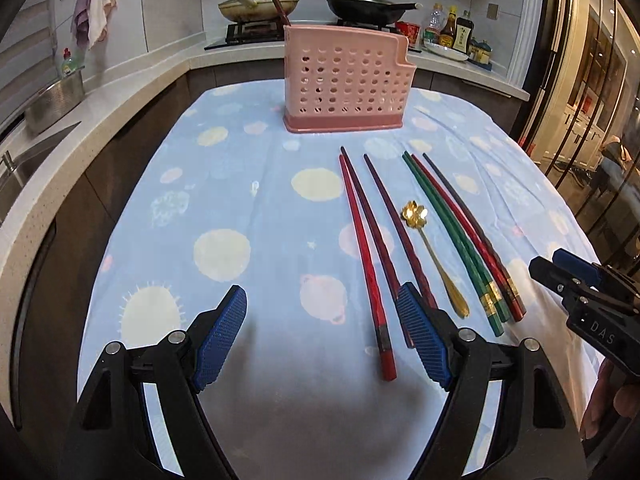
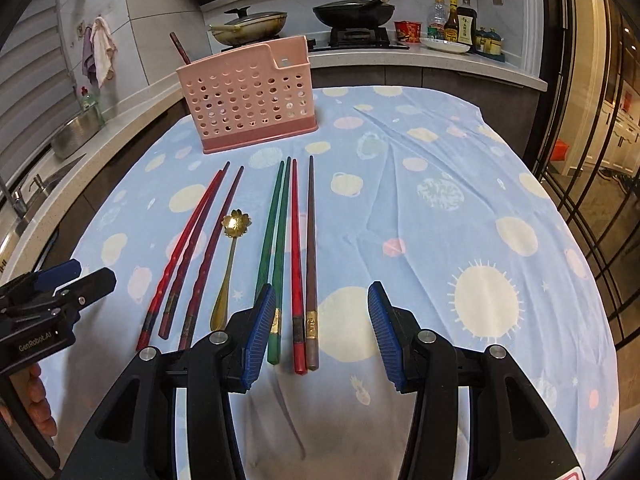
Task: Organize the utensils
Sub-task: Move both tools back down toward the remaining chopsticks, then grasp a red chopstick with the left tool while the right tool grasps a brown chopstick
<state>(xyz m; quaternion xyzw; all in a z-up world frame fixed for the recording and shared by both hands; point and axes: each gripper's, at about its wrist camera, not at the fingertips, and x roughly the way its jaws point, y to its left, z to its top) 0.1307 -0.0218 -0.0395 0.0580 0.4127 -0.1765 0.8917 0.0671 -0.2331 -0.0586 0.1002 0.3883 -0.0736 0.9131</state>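
A pink perforated utensil holder stands at the far side of the table, with one dark red chopstick sticking out of it. Several chopsticks lie side by side on the cloth: red and dark red ones, a green pair, a red one and a brown one. A gold flower-shaped spoon lies among them. My left gripper is open above the cloth left of the chopsticks. My right gripper is open over the near ends of the red and brown chopsticks.
A blue cloth with pastel circles covers the table. Behind it a counter carries a stove with two pans, sauce bottles and a metal bowl. A sink is at left, glass doors at right.
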